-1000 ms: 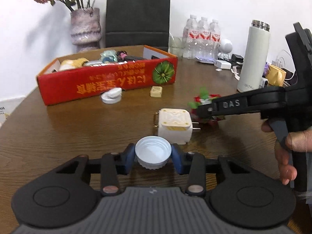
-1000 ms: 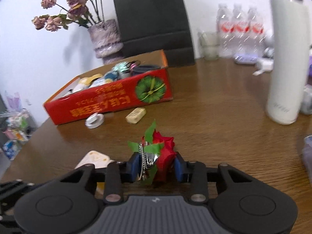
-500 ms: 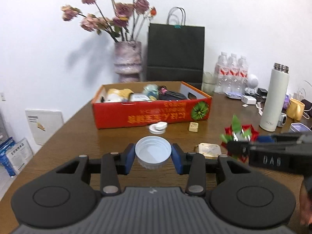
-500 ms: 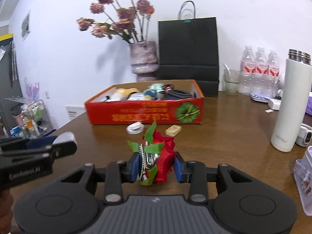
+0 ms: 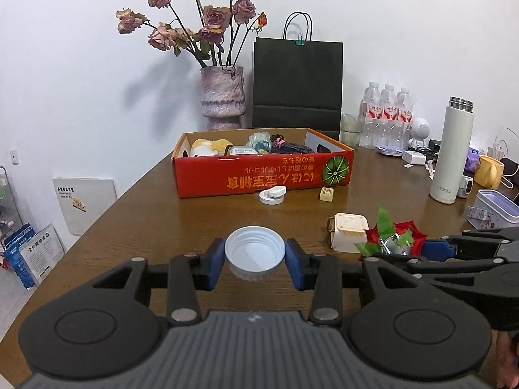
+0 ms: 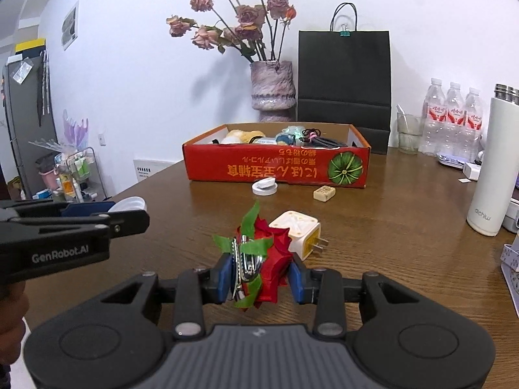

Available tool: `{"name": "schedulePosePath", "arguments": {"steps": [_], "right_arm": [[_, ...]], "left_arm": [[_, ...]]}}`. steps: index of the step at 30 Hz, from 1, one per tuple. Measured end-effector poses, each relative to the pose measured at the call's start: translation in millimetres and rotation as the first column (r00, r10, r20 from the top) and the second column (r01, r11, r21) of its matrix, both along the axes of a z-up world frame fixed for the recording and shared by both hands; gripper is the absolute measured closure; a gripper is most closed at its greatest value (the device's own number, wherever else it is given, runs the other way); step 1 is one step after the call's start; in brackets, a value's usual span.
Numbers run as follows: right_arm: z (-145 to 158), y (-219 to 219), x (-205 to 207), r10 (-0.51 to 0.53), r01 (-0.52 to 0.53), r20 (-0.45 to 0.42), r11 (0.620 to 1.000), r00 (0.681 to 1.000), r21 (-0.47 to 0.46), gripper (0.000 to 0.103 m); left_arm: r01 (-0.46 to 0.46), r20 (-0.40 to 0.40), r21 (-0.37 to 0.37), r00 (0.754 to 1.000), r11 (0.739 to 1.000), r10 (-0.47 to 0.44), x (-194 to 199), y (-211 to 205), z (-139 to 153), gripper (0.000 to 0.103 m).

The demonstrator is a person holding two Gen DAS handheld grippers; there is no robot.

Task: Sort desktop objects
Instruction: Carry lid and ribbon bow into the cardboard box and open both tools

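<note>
My left gripper [image 5: 255, 259] is shut on a white bottle cap [image 5: 255, 254], held above the brown table. My right gripper [image 6: 259, 275] is shut on a red and green flower hair clip [image 6: 259, 259], also above the table; it shows at the right of the left wrist view [image 5: 394, 241]. A cream plug adapter [image 6: 296, 230] lies on the table just ahead. A small white lid [image 6: 264, 187] and a cream tile [image 6: 323, 193] lie in front of the red cardboard box [image 6: 275, 170], which holds several items.
A vase of dried roses [image 6: 272, 90] and a black paper bag [image 6: 343, 74] stand behind the box. A white flask [image 6: 491, 168], water bottles [image 6: 451, 120] and a lilac tin [image 5: 496, 209] are at the right. The table edge [image 5: 107, 207] runs along the left.
Both grippers have risen and pulled back from the table, each keeping its object. The plug adapter stays on the table and now appears farther away.
</note>
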State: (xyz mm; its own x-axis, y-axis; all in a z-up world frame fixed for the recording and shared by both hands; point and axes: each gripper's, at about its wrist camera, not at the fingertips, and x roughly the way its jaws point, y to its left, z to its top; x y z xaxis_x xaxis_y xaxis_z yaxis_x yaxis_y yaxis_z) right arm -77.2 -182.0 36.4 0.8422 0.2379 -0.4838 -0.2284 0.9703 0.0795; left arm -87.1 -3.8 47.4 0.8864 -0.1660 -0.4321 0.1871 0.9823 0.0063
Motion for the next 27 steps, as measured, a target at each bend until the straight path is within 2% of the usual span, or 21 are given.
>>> {"name": "schedulePosePath", "arguments": {"steps": [5,10,14,18,23,25,27], "right_arm": [[3,-8,8,-0.026,0.026,0.005,0.999,1.000,0.030,0.068],[12,-15,34,-0.037,0.036,0.012,0.998,0.999,0.042,0.068],[33,-27,71,-0.047,0.044,0.038,0.996,0.998,0.075,0.068],[59,-35,121,-0.057,0.052,0.058,0.995,0.997,0.089,0.068],[84,-35,195,-0.026,0.022,0.049,0.997,0.998,0.076,0.068],[91,-36,228,-0.036,0.033,0.027,0.996,0.999,0.078,0.068],[92,-42,268,-0.044,0.046,-0.021,0.992,0.999,0.118,0.068]], "left_arm": [[-0.040,0.011,-0.004,0.999,0.999,0.040,17,5,2,0.062],[-0.075,0.038,-0.013,0.996,0.997,0.076,46,15,13,0.062],[-0.086,0.063,-0.012,0.994,0.996,0.086,91,19,27,0.062],[-0.080,0.071,0.022,0.994,0.997,0.078,154,19,42,0.062],[-0.056,-0.051,0.032,0.997,0.998,0.057,243,20,37,0.062],[-0.044,-0.087,0.059,0.995,0.997,0.049,270,17,30,0.062],[-0.018,-0.108,0.107,0.994,0.994,0.030,289,11,19,0.061]]}}
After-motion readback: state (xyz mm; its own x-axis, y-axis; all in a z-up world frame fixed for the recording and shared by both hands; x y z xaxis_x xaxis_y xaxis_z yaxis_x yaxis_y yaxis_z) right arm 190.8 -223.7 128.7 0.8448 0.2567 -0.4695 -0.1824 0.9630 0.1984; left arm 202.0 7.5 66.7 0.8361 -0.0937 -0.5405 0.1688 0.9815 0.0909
